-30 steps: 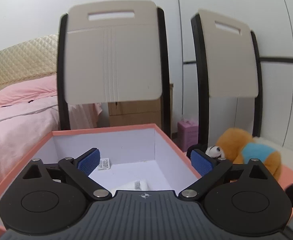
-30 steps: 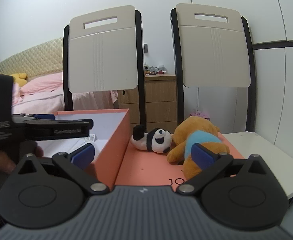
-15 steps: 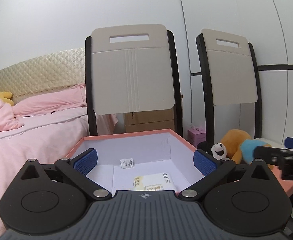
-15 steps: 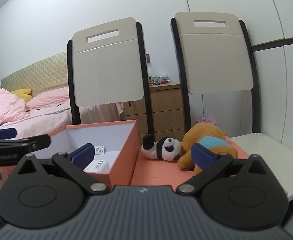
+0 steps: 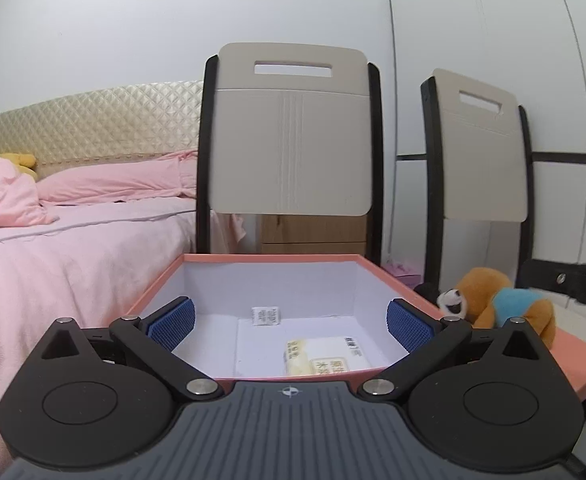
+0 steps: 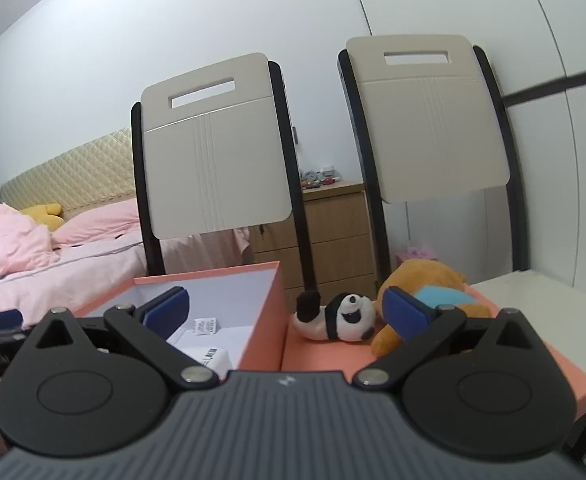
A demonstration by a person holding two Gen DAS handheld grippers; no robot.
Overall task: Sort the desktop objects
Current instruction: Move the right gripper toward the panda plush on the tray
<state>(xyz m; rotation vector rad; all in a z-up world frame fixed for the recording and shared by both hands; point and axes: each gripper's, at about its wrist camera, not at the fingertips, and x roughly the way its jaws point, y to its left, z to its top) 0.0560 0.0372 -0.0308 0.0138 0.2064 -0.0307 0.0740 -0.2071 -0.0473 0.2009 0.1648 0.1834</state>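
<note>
Both the left tool (image 5: 289, 320) and the right tool (image 6: 285, 310) are spread wide and hold nothing, and the pink cardboard box with white inside (image 5: 269, 258) holds a white tissue pack (image 5: 325, 356), beside a small black-and-white panda toy (image 6: 339, 318) and an orange bear toy in a blue shirt (image 6: 433, 280).

Matt salmon cardboard box (image 5: 389, 276) (white paper lining), fuzzy plush panda (image 6: 343, 318), wood-grain dresser (image 6: 333, 236), quilted glossy headboard (image 5: 89, 128).

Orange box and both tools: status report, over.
Left tool open, empty, facing the orange box. Right tool open, empty, facing the panda and orange bear on the lid. White pack and sachet in box. Nothing blocking.
</note>
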